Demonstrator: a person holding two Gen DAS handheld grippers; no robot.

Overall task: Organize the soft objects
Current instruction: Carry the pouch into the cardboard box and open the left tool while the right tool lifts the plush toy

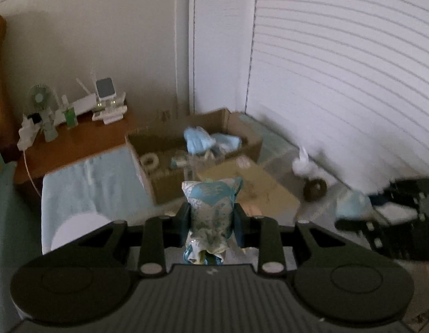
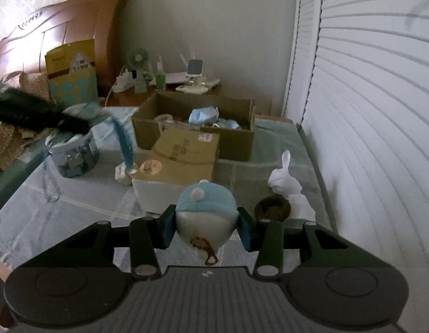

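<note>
My left gripper (image 1: 211,216) is shut on a small blue and white patterned pouch (image 1: 211,208), held in the air above the bed. My right gripper (image 2: 206,222) is shut on a round blue and white plush toy (image 2: 204,211) with a brown bead string hanging from it. An open cardboard box (image 2: 236,141) stands ahead on the bed with light blue soft items (image 2: 203,115) inside; it also shows in the left wrist view (image 1: 159,183). A white plush rabbit (image 2: 286,186) and a brown fuzzy ring (image 2: 272,208) lie on the bed to the right.
A round blue tin (image 2: 73,152), a blue feather toy (image 2: 125,144) and a black furry item (image 2: 34,113) are at the left. A wooden nightstand (image 1: 75,141) holds a fan and small devices. A white slatted door (image 2: 380,111) runs along the right. The other gripper (image 1: 394,222) shows blurred at right.
</note>
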